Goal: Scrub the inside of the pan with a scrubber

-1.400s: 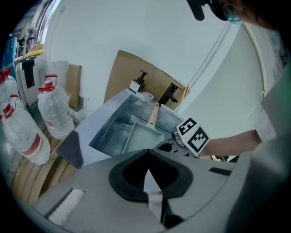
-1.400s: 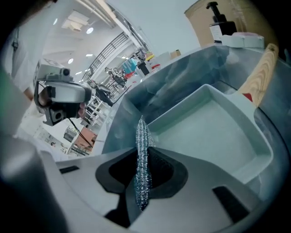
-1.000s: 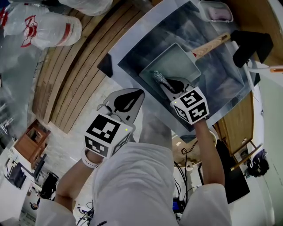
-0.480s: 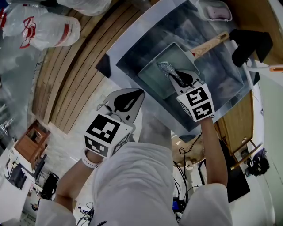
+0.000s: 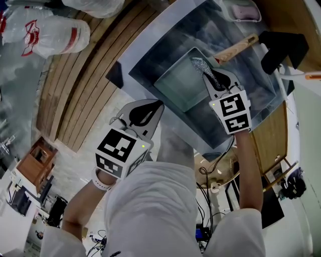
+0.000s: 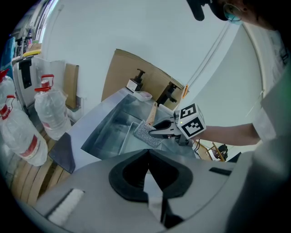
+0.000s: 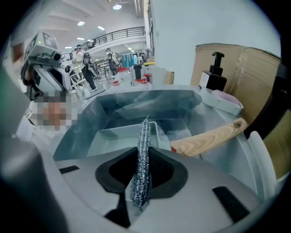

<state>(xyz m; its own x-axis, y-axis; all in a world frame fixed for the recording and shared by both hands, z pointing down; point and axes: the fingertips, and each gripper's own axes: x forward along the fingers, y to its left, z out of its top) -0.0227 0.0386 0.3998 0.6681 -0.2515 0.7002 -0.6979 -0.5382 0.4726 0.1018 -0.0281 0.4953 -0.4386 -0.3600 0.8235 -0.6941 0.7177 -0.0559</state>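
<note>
The left gripper [image 5: 155, 107] is nearest the person, held off the near edge of the sink [image 5: 145, 42], well apart from the work. Its jaws are pressed together with nothing between them. It steadies nothing.

The right gripper [image 5: 208, 74] reaches over the near right edge of the sink. Its jaws pinch the scrubber [image 5: 197, 63], a thin mesh pad held edge-on, with most of its length sticking out past the jaw tips.

The scrubber tip is at the far right corner of the pan [image 5: 175, 85], close to where the wooden handle [image 5: 234, 48] joins. It appears to sit at or just above the rim, but contact with the pan cannot be confirmed from these views.

The pan lies on the sink floor, its handle pointing to the far right corner of the sink. A soap dish [image 5: 243, 11] sits on the far edge, with a pump bottle [image 7: 213, 73] beside it.

Hazards from this position:
- The pan is unrestrained. A firm stroke is likely to slide or turn it on the sink floor, so the pad skates without scrubbing.
- The pad is gripped by a narrow strip. Side load may fold it or pull it free.
- Working at the rim corner may catch the pad on the handle joint and leave the pan floor uncleaned.
</note>
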